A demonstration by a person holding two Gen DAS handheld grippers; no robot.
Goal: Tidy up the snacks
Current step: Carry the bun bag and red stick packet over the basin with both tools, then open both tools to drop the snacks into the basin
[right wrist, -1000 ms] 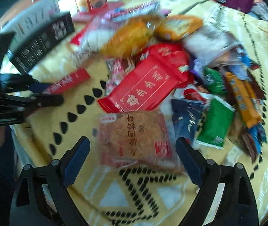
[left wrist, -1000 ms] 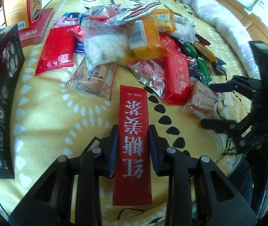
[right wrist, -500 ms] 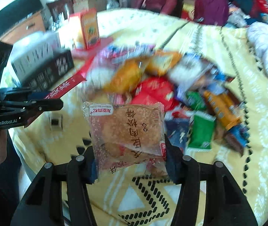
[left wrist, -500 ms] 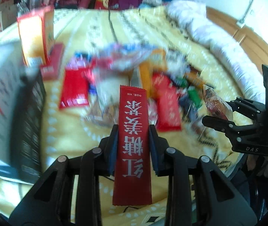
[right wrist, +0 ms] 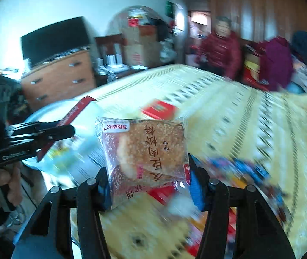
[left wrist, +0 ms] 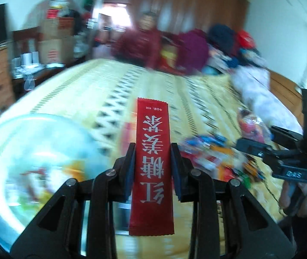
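My left gripper [left wrist: 152, 151] is shut on a long red sachet [left wrist: 152, 161] with white Chinese lettering, held up above the yellow patterned bedspread [left wrist: 101, 90]. It also shows in the right wrist view [right wrist: 52, 133] with the sachet [right wrist: 75, 110] sticking out. My right gripper [right wrist: 147, 172] is shut on a clear-wrapped brown bread snack [right wrist: 144, 151], lifted above the bed. That gripper appears at the right of the left wrist view [left wrist: 254, 149]. The blurred snack pile [left wrist: 213, 151] lies below on the bed.
A pale round clear tub or bag [left wrist: 30, 157] with snacks sits at the left. A red box [right wrist: 160, 108] lies on the bed. A person in red [right wrist: 220, 45] sits beyond the bed, by a dresser [right wrist: 60, 79] and cardboard boxes [right wrist: 140, 43].
Both grippers have lifted and tilted upward with their snacks, so the views now look across the bed into the room. The right gripper closed on the bread snack a second ago.
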